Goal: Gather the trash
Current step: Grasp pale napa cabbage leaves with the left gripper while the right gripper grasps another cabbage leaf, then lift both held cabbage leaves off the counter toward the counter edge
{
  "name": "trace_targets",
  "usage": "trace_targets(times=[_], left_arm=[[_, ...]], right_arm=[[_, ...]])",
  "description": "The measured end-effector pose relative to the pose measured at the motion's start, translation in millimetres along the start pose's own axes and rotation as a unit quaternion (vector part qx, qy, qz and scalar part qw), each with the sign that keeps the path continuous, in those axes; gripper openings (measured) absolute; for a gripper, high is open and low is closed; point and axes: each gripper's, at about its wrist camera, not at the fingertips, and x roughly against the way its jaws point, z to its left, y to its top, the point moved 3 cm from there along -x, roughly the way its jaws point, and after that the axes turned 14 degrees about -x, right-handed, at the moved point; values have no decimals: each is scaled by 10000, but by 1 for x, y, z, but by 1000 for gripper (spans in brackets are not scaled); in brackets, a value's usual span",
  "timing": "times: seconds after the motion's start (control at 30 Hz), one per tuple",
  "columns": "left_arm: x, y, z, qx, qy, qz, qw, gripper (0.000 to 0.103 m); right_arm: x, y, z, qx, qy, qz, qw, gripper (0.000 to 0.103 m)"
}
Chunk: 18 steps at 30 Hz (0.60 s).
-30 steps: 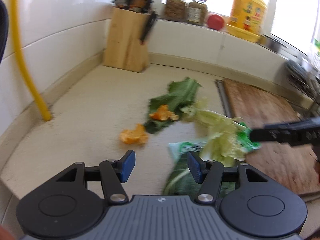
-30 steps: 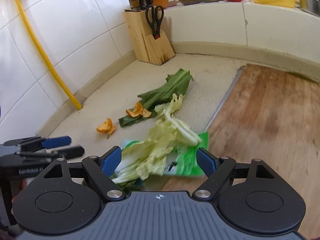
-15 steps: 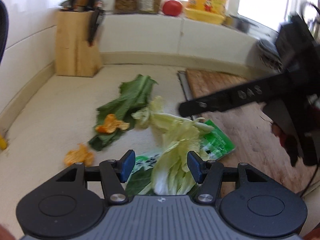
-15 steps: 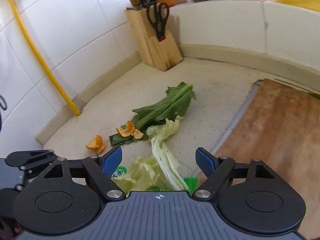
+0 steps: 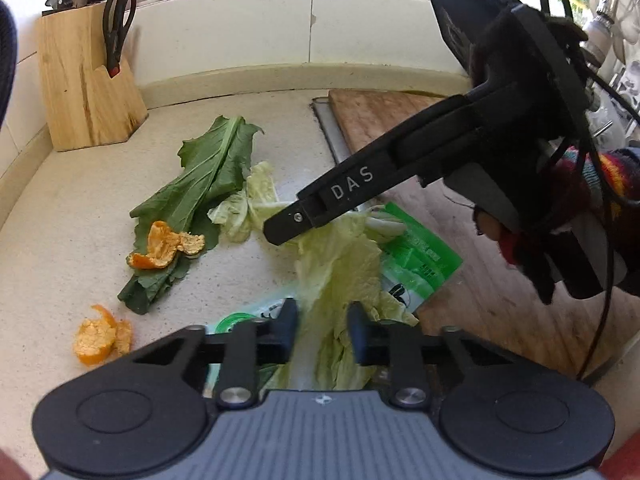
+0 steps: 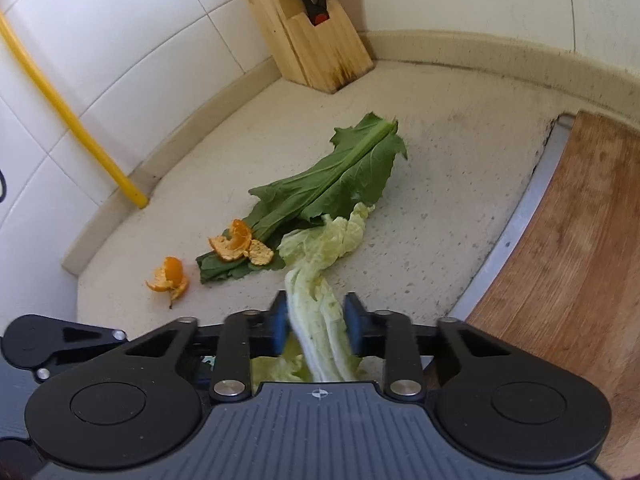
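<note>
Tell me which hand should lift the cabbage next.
Right, probably. Its tongs are closed around the cabbage stalk. The left tongs also straddle the cabbage, lower by the packet.

Left wrist view: taken low over the surface (image 5: 72, 216), faced toward the far wall; the right gripper (image 5: 280, 232) is seen entering from the right. Right wrist view: set closer, angled down toward the far-left corner. Shared: knife block (image 5: 86, 92) (image 6: 316, 36), dark green leaf (image 5: 204, 176) (image 6: 336, 180), orange peels (image 5: 166, 244) (image 6: 240, 244).
</note>
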Motion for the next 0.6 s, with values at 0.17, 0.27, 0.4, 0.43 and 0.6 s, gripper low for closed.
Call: trace_targets(times=[0.17,0.27,0.4,0.43,0.6], left_arm=[[7,-1,11,236,-38,2,9997,7],[13,-3,21,522,-61,-63,9986,2],[16,-7,24,481,-131,-40,9987,2],[15,-8,24,469,-121,-17,9988,3],[6,-11,15,139,-228,261,9993,43]], right_arm=[[3,2,-9,-475,404,124,9980,21],[7,5,-19,-915,699,115,9933,19],[14,6,-22,-1007,809,20,9916,18],[14,5,-23,-984,790,15,9920,18],[6,3,-23,-928,824,134,9922,21]])
